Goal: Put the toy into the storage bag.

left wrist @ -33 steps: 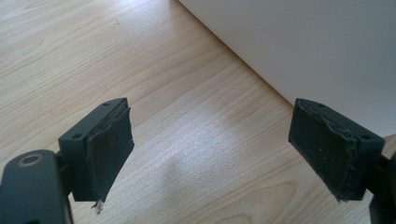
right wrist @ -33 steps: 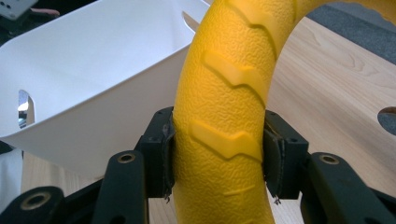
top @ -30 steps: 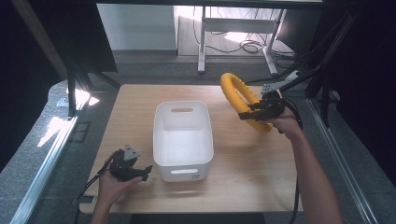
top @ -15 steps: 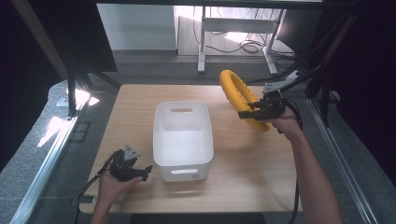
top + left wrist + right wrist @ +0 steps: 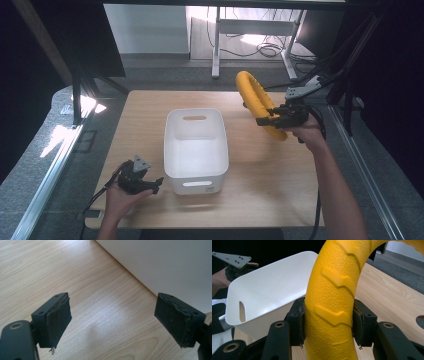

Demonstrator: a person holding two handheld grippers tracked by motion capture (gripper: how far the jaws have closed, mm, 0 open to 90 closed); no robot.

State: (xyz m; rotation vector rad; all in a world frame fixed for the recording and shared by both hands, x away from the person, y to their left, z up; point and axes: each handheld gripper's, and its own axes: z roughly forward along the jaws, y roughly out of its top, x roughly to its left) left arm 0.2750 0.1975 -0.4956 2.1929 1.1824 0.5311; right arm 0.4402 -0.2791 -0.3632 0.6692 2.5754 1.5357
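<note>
Right gripper clamped on yellow ring beside white bin, left gripper spread wide, empty, over table.

The high view looks forward and down from above the near edge of the desk, far enough off to take in the whole top, the floor around it and a second table frame at the upper middle of the frame. The left gripper view sits low and very close to the desk surface, looking along its two black jaws at bare wood, with the wall of the white bin across the upper right. The right gripper view looks along its own jaws across the desk, close on the yellow ring at centre. All three views share the white bin and the desk top.
</note>
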